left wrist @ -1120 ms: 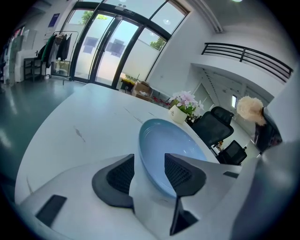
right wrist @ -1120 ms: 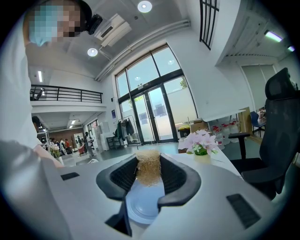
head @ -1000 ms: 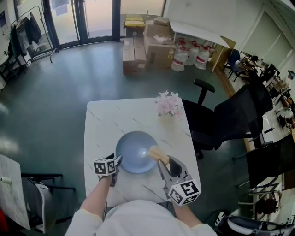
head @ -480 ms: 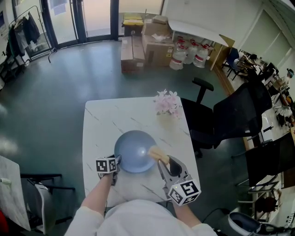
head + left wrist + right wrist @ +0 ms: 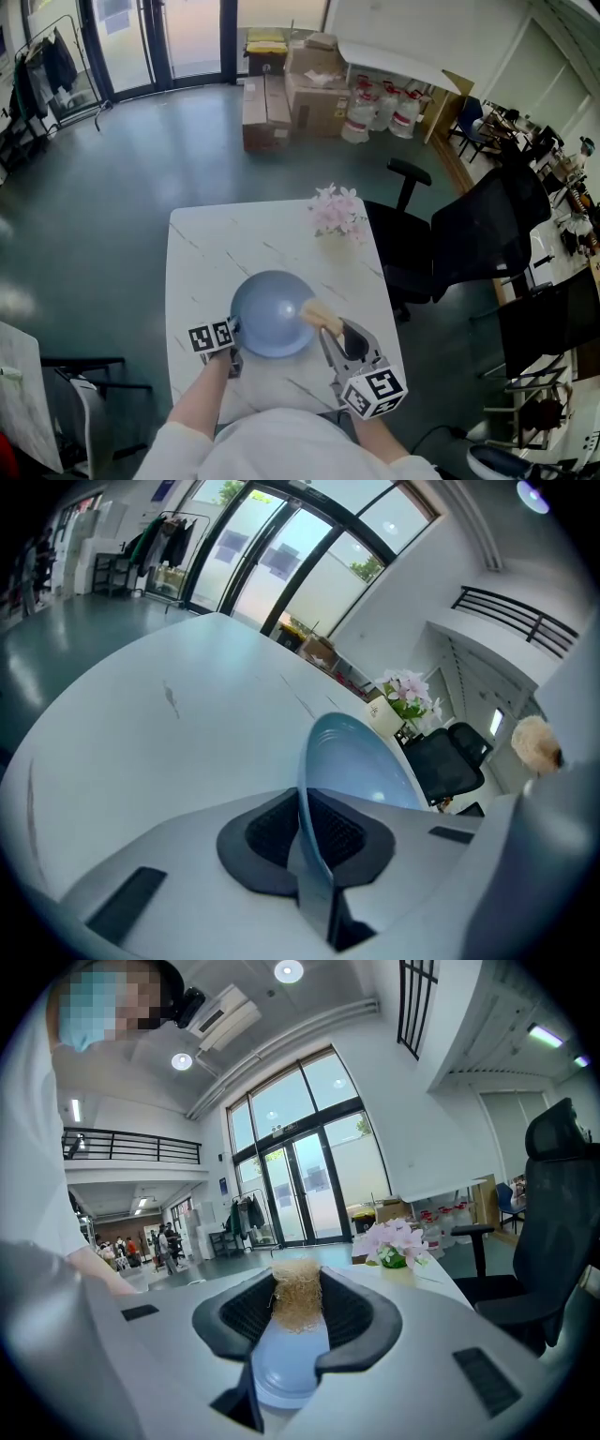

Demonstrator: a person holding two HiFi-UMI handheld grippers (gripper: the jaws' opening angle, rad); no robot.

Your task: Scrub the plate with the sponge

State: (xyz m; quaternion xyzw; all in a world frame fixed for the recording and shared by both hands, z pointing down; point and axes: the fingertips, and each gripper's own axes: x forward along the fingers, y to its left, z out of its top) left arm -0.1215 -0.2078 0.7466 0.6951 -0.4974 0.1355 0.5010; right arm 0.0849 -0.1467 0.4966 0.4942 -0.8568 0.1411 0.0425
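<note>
Status: we read this as setup done, with no scrubbing to show for it yet.

- The round blue-grey plate [image 5: 270, 314] sits on the white marble-look table [image 5: 202, 253], toward 6 o'clock from the table's centre, near the person.
- The left gripper [image 5: 236, 330] is on the plate's rim at about 8 o'clock. Its jaws have just been closing. The left gripper view shows the rim edge-on between the black pads, with both pads pressing on it, so we call that clamped on the plate.
- We can't tell whether the plate is lifted off the table or only pinned at its edge.
- The right gripper [image 5: 334, 332] has its jaws clamped on the tan fibrous sponge [image 5: 317, 311], which sticks out past the jaw tips.
- The sponge is at the plate's rim at about 3 o'clock. In the head view it overlaps the edge. The right gripper view shows pale blue plate surface right under it. It is touching or just above, and we can't settle which.
- The pink flowers in a small pot [image 5: 337, 211] are at the table's 1 o'clock corner, well apart from the work.

Done: plate held, sponge gripped and brought to the plate.

Left: the actual scrub. Our guess is that the sponge needs to sweep from 3 o'clock across the centre toward 9, then round the rim. We see no suds, water or dirt on the plate, so cleanliness gives us no measure of progress.
</note>
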